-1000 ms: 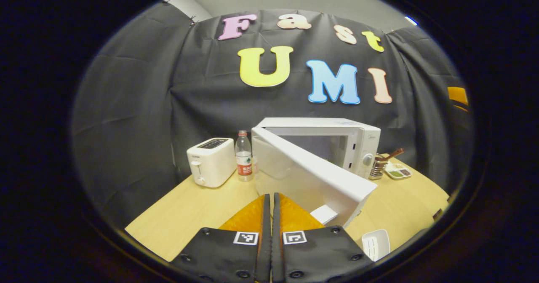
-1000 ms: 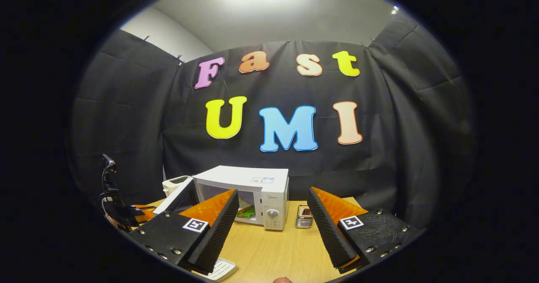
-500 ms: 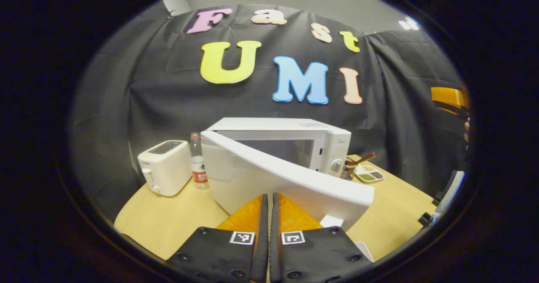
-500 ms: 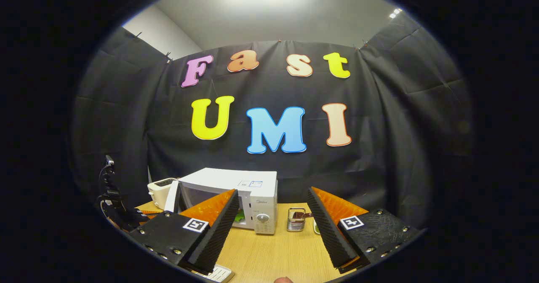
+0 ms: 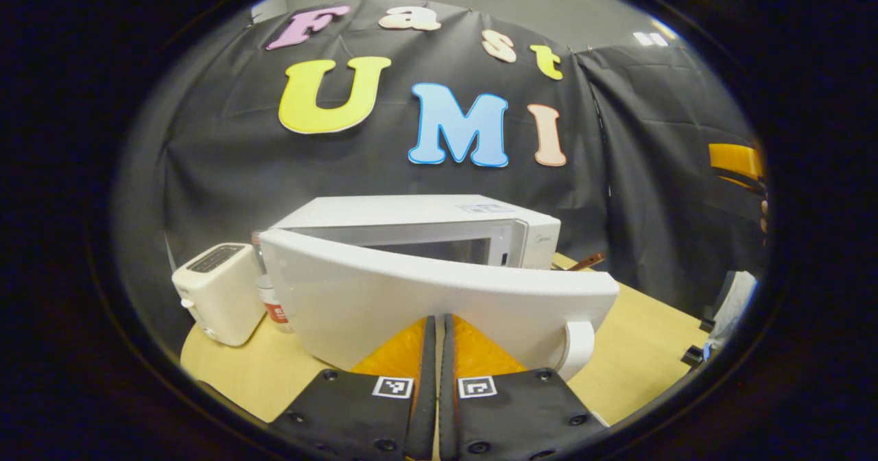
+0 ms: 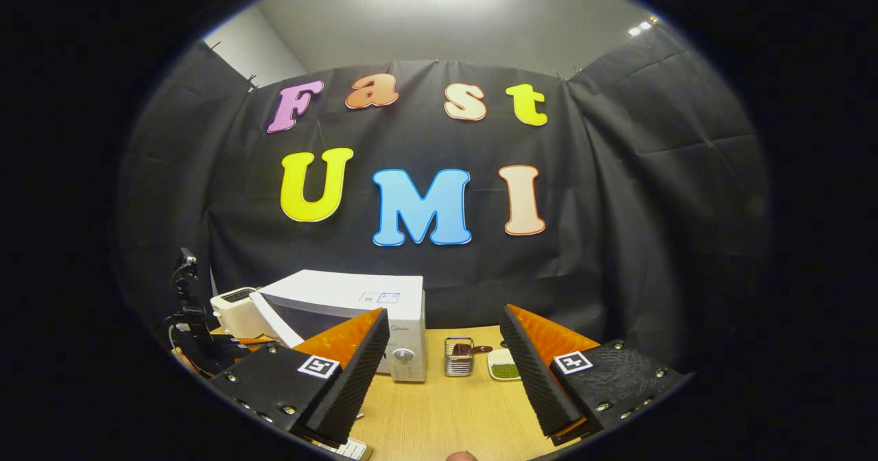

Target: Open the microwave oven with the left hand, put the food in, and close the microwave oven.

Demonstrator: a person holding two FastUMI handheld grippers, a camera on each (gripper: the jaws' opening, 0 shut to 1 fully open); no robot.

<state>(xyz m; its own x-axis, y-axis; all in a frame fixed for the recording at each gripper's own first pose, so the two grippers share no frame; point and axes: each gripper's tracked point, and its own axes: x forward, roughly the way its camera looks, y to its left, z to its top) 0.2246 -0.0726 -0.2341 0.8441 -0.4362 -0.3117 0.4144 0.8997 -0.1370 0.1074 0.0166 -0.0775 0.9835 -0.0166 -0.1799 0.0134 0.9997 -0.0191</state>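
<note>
The microwave (image 5: 418,221) stands on the table (image 5: 638,351), its door (image 5: 439,300) nearly shut, so you are on the closing step. Your left gripper (image 5: 437,341), fingers pressed together, rests against the door; push until it latches. Your right gripper (image 6: 446,358) hangs wide open, empty.

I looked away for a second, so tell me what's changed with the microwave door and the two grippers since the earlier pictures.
The microwave door has swung further toward shut, with the closed left gripper following up against its outer face; a gap into the microwave remains. The right gripper stayed open and empty, drifting only slightly. The toaster and table kept their places.
</note>
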